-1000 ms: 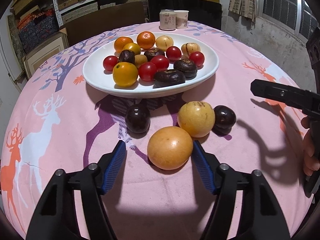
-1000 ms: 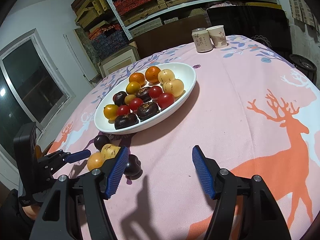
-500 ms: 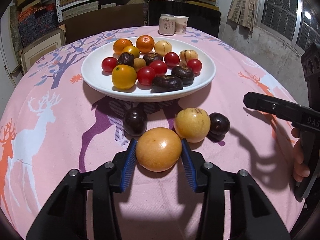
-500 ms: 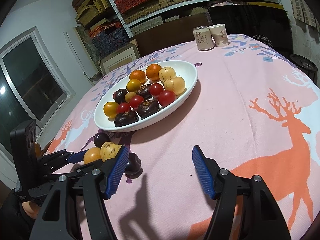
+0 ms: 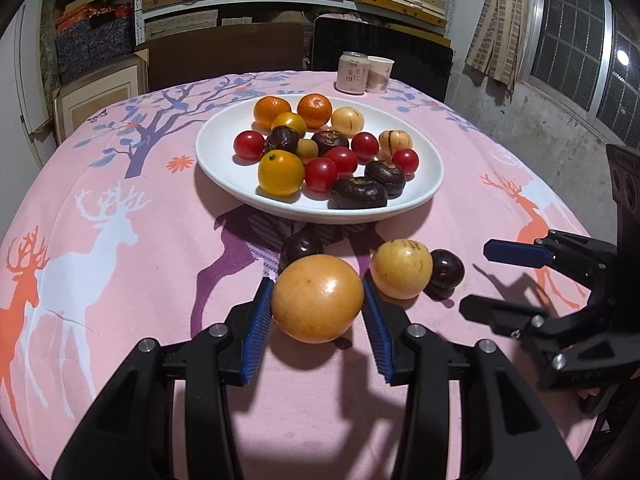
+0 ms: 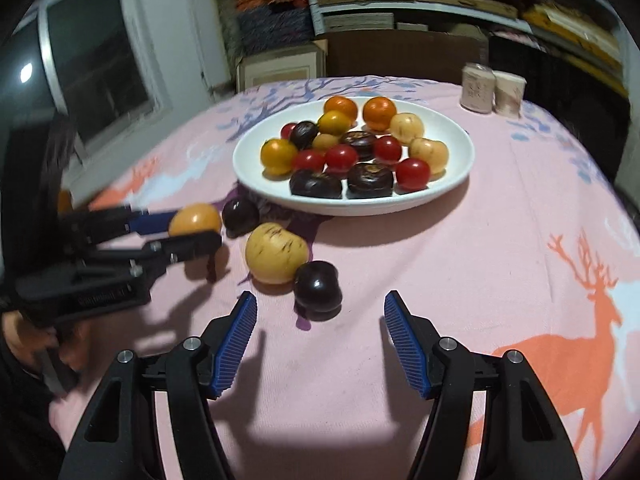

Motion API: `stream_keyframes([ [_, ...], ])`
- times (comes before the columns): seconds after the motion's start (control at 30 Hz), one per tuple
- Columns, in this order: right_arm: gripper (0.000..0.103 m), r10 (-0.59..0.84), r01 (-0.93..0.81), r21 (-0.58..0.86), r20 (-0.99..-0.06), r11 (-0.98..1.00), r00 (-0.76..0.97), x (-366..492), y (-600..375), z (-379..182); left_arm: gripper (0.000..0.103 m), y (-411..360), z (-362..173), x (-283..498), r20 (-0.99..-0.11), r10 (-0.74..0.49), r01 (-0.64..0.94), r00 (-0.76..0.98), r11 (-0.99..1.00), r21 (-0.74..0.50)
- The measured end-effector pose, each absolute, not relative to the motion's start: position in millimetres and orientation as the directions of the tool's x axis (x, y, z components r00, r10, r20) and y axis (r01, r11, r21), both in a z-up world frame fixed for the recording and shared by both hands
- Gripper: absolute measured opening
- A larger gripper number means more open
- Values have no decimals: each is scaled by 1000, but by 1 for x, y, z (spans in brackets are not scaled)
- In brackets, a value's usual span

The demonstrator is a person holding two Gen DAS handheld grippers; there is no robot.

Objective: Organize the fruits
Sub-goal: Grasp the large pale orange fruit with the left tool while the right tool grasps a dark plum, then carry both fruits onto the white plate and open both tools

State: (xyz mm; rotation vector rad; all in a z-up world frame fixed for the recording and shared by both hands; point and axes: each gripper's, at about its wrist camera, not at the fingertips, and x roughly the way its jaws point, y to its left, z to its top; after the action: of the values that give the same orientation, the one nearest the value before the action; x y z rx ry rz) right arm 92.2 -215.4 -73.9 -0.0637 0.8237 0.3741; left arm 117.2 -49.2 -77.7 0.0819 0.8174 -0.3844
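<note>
- Left gripper is pinching a large orange fruit between its blue pads, both pads pressing against the fruit's sides.
- In the right wrist view the same orange fruit is sitting between the left gripper's fingers, and whether it is resting on the cloth or hanging just above it cannot be told.
- Right gripper is hovering low over the pink tablecloth with its blue pads spread wide apart and nothing between them.
- A dark purple fruit is lying on the cloth just ahead of the right gripper's open fingers, touching a yellow speckled fruit beside it.
- Another dark purple fruit is sitting close to the plate's near edge, just beyond the held orange fruit.
- The white plate is standing further back on the cloth, holding oranges, yellow fruits, red cherry tomatoes and dark brown water chestnuts.
- From the left wrist view, the yellow speckled fruit is lying just right of the held fruit, with the purple fruit touching its far side.
- The right gripper is showing at the right edge of that view, its fingers apart.
- A can and a paper cup are standing side by side at the far edge of the table.
</note>
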Motion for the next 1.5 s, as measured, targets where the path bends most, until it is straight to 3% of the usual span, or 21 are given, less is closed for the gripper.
stream_keyframes([
  [0.17,58,250,-353,30,-761,935,599,104,-205,-79,43,-49,-76,116,-722,-314,374,616,924,-83],
  [0.23,46,238,-359,14,-773,933,588,108,-201,-82,43,-48,-76,116,-721,-315,374,617,924,-84],
  [0.37,34,239,-367,18,-788,930,567,118,-195,-86,43,-48,-77,117,-725,-316,372,612,924,-89],
  [0.6,29,258,-353,53,-783,934,565,116,-197,-89,43,-50,-78,118,-731,-312,375,606,923,-82],
  [1.5,28,336,-247,230,-700,941,630,63,-257,-59,43,-45,-70,100,-718,-283,339,636,938,-71],
])
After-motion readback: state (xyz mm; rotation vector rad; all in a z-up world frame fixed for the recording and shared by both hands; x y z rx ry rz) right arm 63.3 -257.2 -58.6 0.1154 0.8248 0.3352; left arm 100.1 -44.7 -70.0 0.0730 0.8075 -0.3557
